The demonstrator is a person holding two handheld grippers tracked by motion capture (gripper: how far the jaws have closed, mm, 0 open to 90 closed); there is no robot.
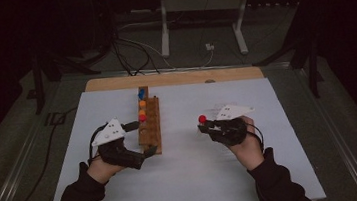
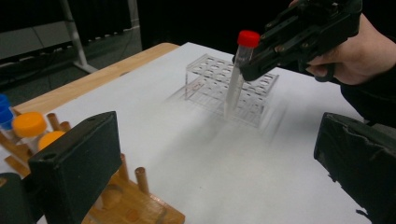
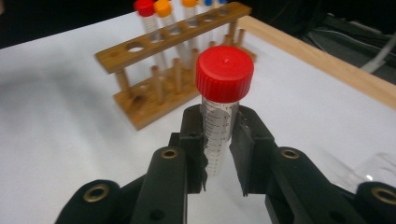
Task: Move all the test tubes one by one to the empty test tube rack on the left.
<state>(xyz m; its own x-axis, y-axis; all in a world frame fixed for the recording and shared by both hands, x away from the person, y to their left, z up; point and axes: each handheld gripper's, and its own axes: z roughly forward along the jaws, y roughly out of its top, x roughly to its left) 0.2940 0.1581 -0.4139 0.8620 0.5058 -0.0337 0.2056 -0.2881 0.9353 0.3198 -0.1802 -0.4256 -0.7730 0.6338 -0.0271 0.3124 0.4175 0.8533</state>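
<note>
My right gripper (image 3: 219,122) is shut on a clear graduated tube (image 3: 215,140) with a red cap (image 3: 224,73), held upright just below the cap. In the high view the right gripper (image 1: 209,125) carries this tube (image 1: 202,119) above the white sheet, right of centre. From the left gripper view, the tube (image 2: 235,79) hangs tilted over a clear plastic rack (image 2: 219,91). A wooden rack (image 1: 150,126) holds tubes with red, orange and blue caps (image 1: 142,109). My left gripper (image 1: 141,138) stands open at that rack's near end, nothing between its jaws.
The white sheet (image 1: 190,179) covers a wooden table (image 1: 174,77). The wooden rack (image 3: 173,60) has several free holes at its near end. Cables and a white metal stand (image 1: 202,7) lie on the floor beyond the table's far edge.
</note>
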